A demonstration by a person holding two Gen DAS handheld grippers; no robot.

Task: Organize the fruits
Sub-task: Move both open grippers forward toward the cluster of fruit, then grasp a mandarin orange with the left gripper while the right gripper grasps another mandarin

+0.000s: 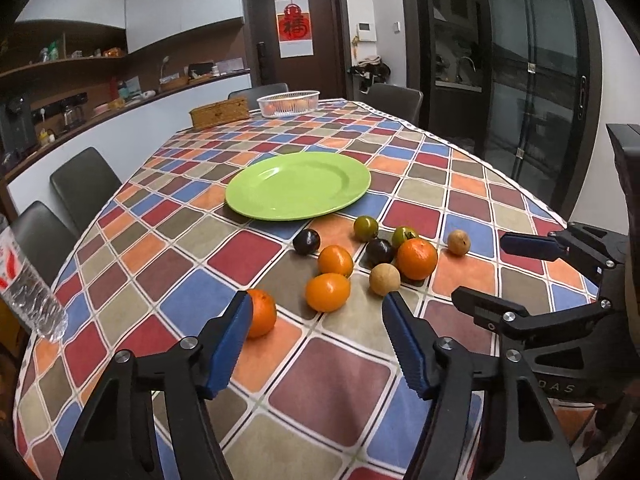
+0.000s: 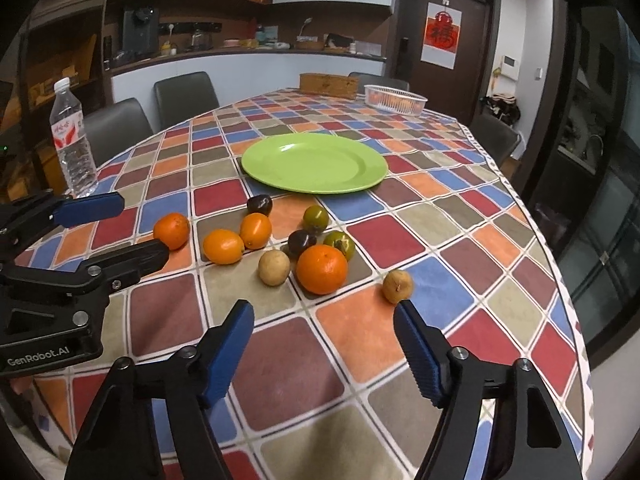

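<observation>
Left-wrist view: spread left tongs (image 1: pixel 317 312) half hide an orange (image 1: pixel 262 313); right tongs (image 2: pixel 323 319) spread, pinching nothing.

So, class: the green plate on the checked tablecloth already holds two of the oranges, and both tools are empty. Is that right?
Not quite. The green plate holds nothing; the oranges lie on the checked tablecloth in front of it, as the right wrist view shows. Both tools, left tool and right tool, are empty.
</observation>
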